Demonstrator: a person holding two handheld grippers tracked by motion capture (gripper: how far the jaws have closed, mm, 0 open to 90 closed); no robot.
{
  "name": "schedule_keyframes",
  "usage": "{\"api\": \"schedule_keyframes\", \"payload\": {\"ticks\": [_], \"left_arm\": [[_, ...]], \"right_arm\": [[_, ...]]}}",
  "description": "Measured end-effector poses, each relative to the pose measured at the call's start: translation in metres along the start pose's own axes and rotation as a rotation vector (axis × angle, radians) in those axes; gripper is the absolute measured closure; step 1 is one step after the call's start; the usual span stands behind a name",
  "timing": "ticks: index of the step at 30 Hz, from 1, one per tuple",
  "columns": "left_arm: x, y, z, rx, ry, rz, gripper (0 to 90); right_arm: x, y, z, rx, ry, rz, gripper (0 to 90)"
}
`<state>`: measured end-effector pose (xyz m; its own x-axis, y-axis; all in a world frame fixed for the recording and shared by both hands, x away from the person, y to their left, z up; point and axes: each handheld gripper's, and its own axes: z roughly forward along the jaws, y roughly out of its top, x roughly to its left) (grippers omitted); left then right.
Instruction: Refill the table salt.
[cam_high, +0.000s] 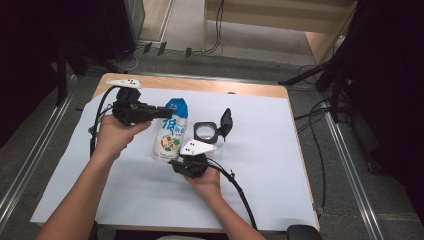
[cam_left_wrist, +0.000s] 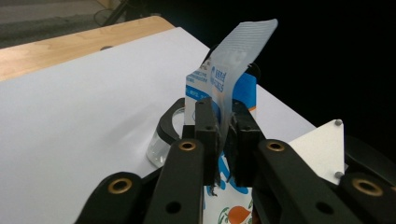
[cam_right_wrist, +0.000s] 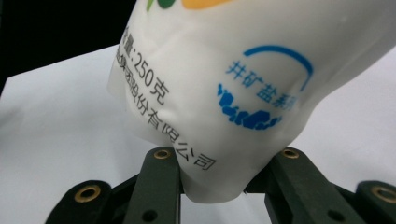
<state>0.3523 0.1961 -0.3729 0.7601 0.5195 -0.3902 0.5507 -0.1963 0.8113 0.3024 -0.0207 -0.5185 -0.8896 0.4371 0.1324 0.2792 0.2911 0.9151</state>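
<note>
White soft salt bag (cam_high: 171, 134), top pinched by left claw (cam_high: 161, 112), bottom by right claw (cam_high: 176, 161), could rip and spill over the desk (cam_high: 260, 165).

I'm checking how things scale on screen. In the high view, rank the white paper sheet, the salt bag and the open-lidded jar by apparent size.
1. White paper sheet, by far the largest.
2. Salt bag.
3. Open-lidded jar, smallest.

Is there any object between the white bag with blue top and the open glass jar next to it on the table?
Nothing visible does. The white plastic bag with a blue top, held by the left tool at its upper seal and the right tool at its bottom, is beside the small clear glass jar with a black hinged lid, lid open.
</note>
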Motion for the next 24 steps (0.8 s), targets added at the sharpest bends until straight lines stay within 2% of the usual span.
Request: {"api": "schedule_keyframes", "payload": {"ticks": [3, 7, 10, 13, 17, 22, 24], "left_arm": [[0.0, -0.001, 0.002, 0.024, 0.018, 0.002, 82.3], [-0.004, 0.001, 0.004, 0.032, 0.032, 0.003, 89.9], [-0.007, 0.003, 0.01, 0.054, 0.055, 0.012, 89.9], [-0.008, 0.004, 0.018, 0.067, 0.059, 0.015, 89.8], [-0.01, 0.007, 0.032, 0.097, 0.05, 0.022, 89.9], [-0.011, 0.009, 0.042, 0.113, 0.026, 0.019, 90.0], [-0.011, 0.01, 0.045, 0.123, 0.02, 0.014, 90.0]], "right_arm": [[0.001, 0.0, 0.0, -0.008, 0.002, -0.002, 74.2], [0.001, 0.0, -0.001, -0.011, 0.007, -0.007, 74.5], [0.001, 0.0, 0.0, -0.008, 0.02, 0.018, 74.5], [0.002, -0.001, 0.002, 0.0, 0.032, 0.058, 74.5], [0.005, -0.002, 0.001, 0.005, 0.027, 0.108, 74.5], [0.006, -0.004, 0.0, -0.01, 0.017, 0.14, 74.5], [0.007, -0.005, -0.001, -0.006, -0.001, 0.142, 74.4]]}}
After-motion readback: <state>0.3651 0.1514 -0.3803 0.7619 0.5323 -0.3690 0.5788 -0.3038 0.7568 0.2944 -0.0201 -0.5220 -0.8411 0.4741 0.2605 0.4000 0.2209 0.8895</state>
